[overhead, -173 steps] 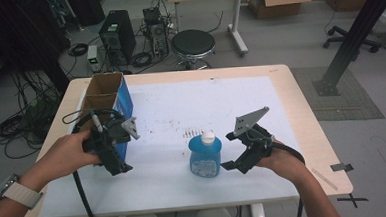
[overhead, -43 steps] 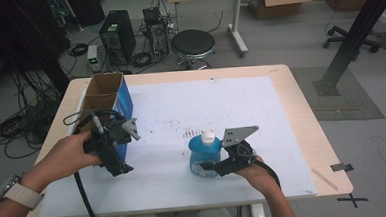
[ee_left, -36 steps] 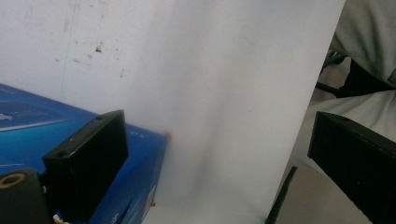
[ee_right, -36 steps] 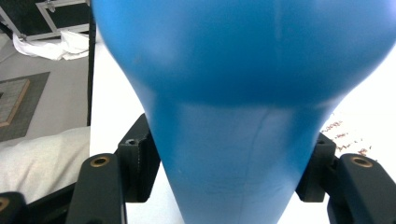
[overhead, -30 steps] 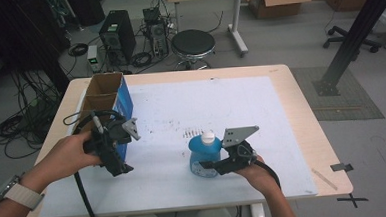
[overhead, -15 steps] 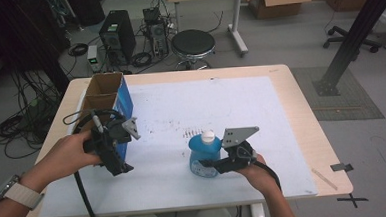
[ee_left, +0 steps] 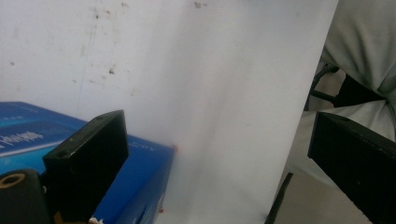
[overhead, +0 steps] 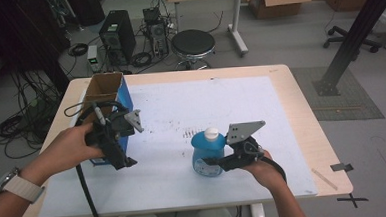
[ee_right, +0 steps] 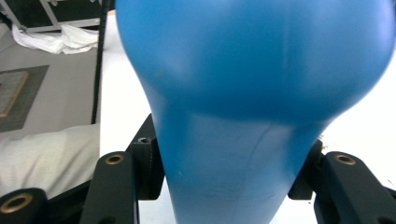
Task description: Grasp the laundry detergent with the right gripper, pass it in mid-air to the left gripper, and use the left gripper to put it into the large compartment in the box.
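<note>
**Clerk:** Wood-topped table (overhead: 301,113), item one, filling the middle of the high view, with a white sheet (overhead: 221,107) over most of it. Faint dark specks mark the sheet near the centre; none of it reads as writing.

**Checker:** Next in size?

**Clerk:** Blue carton (overhead: 111,100), left of centre in the high view, upright, its brown flaps open at the top. In the left gripper view its blue side sits at the lower left (ee_left: 140,177) and bears a line of pale print, too blurred to read. No brand can be made out.

**Checker:** And the bottle?

**Clerk:** Blue bottle (overhead: 207,155), white cap, standing on the sheet just below the centre of the high view, well apart from the carton. A pale label sits low on its body; the lettering is too small to tell. In the right gripper view its blue body (ee_right: 252,93) spans the frame.

**Checker:** Grippers?

**Clerk:** Right gripper (overhead: 211,161), lower middle of the high view, lies level; its jaws have just been closing and now clamp the bottle's lower body from both sides. Left gripper (overhead: 126,162), at the left, hangs just beside the carton, jaws spread wide with nothing between them, bare sheet showing in the gap (ee_left: 219,154).
</note>
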